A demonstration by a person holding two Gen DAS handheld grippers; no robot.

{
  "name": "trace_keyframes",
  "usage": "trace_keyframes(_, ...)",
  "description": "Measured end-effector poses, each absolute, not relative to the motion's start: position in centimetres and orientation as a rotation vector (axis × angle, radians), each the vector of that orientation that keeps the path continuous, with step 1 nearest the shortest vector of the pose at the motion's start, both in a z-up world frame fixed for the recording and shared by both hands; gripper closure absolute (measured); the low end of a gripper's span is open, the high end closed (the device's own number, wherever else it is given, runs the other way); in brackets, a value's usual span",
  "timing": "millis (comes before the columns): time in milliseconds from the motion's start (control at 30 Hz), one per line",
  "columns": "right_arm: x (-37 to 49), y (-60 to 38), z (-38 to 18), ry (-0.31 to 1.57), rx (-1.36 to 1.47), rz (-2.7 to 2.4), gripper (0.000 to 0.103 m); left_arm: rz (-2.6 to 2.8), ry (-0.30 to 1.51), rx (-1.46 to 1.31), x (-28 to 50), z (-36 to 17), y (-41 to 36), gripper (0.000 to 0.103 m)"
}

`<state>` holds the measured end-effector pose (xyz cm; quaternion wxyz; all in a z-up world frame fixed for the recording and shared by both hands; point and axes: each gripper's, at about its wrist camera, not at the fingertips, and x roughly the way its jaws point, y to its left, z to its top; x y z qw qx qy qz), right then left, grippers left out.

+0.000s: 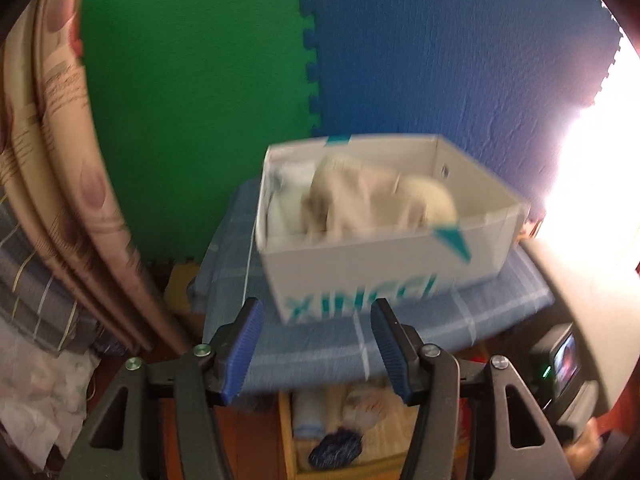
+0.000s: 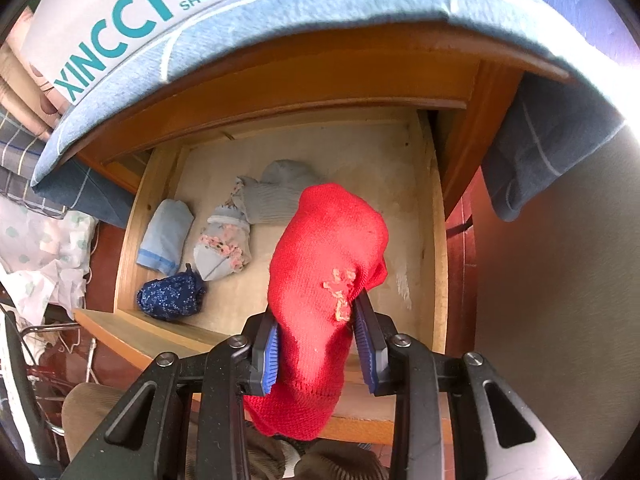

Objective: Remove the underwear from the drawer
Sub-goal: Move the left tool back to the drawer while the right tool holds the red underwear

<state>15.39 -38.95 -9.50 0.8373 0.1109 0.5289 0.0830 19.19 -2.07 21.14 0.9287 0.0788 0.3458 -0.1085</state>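
Note:
My right gripper is shut on a red knitted garment, held above the open wooden drawer. Inside the drawer lie a light blue folded piece, a floral piece, a grey piece and a dark blue sparkly piece. My left gripper is open with nothing between its blue pads, in front of a white shoe box that holds beige and cream garments. The box stands on a blue checked cloth over the cabinet top.
Green and blue foam mats cover the wall behind the box. Patterned fabric hangs at the left. A small camera device sits at the right. The box front and cloth edge overhang the drawer. White printed fabric lies left of it.

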Motion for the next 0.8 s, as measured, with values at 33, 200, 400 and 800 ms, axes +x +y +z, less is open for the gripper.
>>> trace_keyframes(33, 15.3, -38.8, -9.4, 1.115, 0.227, 0.175, 0.073, -0.207, 0.721, 0.163, 18.6, 20.0, -1.9, 0.046)
trace_keyframes(200, 15.0, -39.0, -8.7, 1.080, 0.229, 0.177, 0.073, -0.126, 0.790, 0.154, 16.2, 14.5, -1.2, 0.045)
trace_keyframes(400, 14.4, -39.1, -6.3, 1.044, 0.241, 0.209, 0.073, -0.072, 0.848, 0.158, 14.6, 9.6, -1.4, 0.045)
trace_keyframes(800, 12.0, -39.8, 3.9, 0.907, 0.121, 0.265, 0.073, -0.033, 0.947, 0.092, 14.6, 4.3, -0.6, 0.045)
